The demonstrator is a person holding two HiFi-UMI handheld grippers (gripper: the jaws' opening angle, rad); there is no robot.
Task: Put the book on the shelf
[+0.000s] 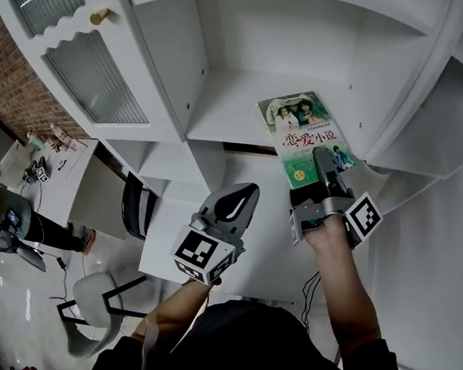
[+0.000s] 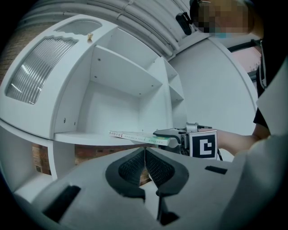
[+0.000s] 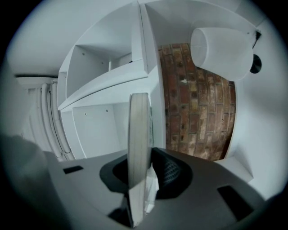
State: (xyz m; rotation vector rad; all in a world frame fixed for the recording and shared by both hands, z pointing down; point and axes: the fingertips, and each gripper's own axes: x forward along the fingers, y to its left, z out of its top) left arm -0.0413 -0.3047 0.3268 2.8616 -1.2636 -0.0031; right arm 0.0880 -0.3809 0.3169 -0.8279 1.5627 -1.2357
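The right hand-held gripper [image 1: 323, 165] clamps the near edge of the book [image 1: 300, 130], which lies flat with its far end over the shelf [image 1: 229, 116]. The left hand-held gripper [image 1: 247, 191], jaws closed and empty, is just beside it.

- Wears a dark top [image 1: 251, 345] with dark sleeves [image 1: 370, 365] that leave the forearms bare.
- Left gripper [image 1: 249, 194]: pale grey moulded shell tapering to a point, with black inner faces.
- Right gripper [image 1: 323, 157]: darker grey, with narrow jaws and a lighter grey block behind them.
- Bears a marker cube [image 1: 202, 252] on each gripper, white with black square patterns.
- Black pads [image 2: 135, 168] with a fine cross-hatched texture.
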